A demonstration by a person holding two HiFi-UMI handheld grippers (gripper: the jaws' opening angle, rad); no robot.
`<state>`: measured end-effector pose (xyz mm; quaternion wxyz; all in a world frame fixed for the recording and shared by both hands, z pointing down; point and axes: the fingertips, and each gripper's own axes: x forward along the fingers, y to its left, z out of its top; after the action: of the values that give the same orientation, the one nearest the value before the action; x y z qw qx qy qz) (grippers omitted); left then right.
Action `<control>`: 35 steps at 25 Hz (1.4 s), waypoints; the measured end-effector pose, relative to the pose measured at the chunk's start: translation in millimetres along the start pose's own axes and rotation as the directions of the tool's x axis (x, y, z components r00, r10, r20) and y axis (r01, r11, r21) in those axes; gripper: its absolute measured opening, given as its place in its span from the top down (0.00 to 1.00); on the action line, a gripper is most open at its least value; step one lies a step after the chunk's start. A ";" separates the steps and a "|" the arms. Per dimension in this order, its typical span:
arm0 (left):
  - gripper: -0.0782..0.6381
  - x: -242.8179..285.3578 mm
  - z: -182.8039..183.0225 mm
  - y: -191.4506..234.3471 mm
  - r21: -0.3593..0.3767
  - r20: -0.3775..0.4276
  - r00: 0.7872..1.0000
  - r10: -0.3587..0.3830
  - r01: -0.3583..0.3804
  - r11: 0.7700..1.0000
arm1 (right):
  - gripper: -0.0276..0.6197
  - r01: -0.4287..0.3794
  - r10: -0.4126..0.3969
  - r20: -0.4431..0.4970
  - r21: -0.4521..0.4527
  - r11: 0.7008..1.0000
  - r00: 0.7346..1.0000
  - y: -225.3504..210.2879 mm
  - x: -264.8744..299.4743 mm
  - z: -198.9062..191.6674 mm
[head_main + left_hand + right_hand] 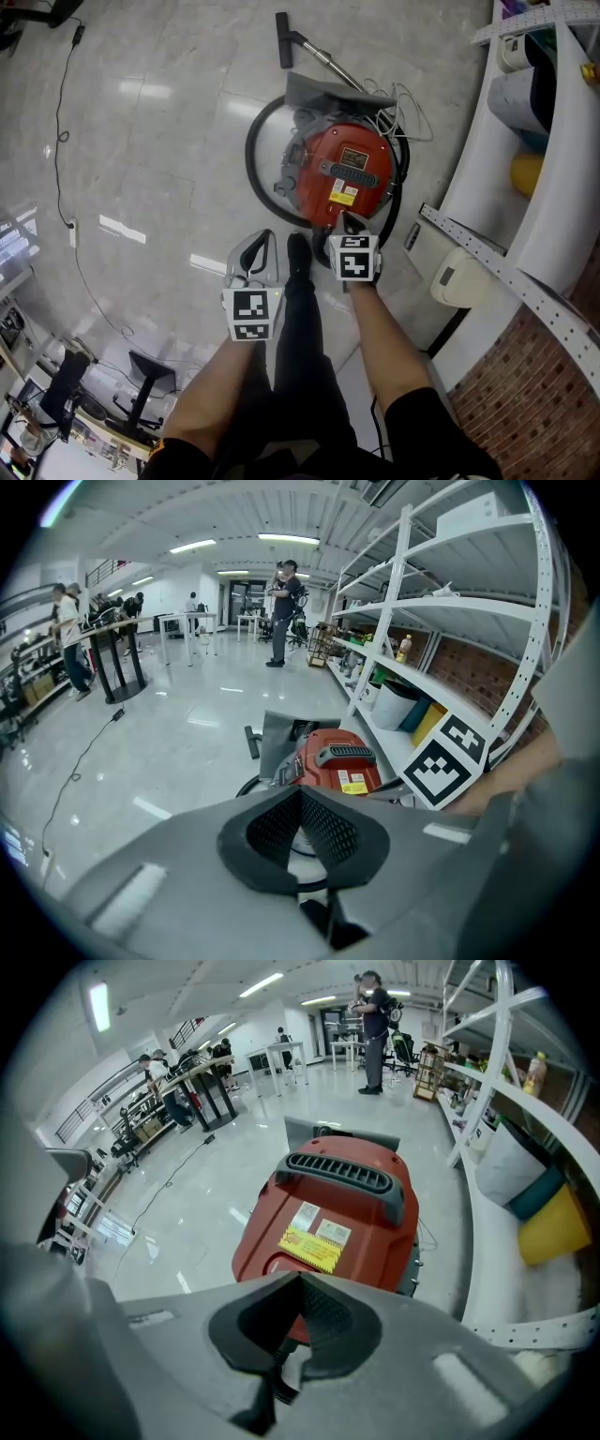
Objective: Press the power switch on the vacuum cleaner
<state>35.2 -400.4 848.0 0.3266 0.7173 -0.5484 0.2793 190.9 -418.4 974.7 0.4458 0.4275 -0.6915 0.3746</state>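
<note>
At the lower left of the head view the left tongs hang over bare floor. Their jaws are together on nothing, well short of the machine. They have no part in this step and are best left where they are.

In the middle the red vacuum cleaner sits on the floor with its hose looped round it. The right tongs are likewise pressed together and empty, their tip just at the near edge of the red body.

I take the power switch to be the raised red pad below the yellow label, though I can't be certain. Jaws held together make a firm, blunt tip. I'd bring it straight down on the pad's middle and press squarely, without sliding onto the label. The white shelving at the right leaves that arm little room.
</note>
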 end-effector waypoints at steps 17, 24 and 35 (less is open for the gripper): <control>0.87 -4.5 7.2 1.7 0.006 0.025 0.999 0.024 -0.024 1.000 | 0.97 -0.010 0.009 -0.049 -0.001 1.000 0.999 -4.3 9.1 -3.0; 0.87 -32.3 36.4 -0.6 -0.039 0.082 0.996 0.030 -0.027 0.999 | 0.97 -0.008 0.009 0.065 -0.010 1.000 0.998 7.5 -54.9 17.5; 0.87 -147.7 78.5 10.8 -0.068 0.208 0.978 0.009 0.005 0.998 | 0.97 -0.019 0.039 0.394 -0.055 0.998 0.918 89.3 -212.8 94.5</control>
<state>-7.7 -373.9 688.2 0.2913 0.7305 -0.5896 0.1840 130.7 -417.0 732.7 0.3024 0.4728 -0.7824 0.2700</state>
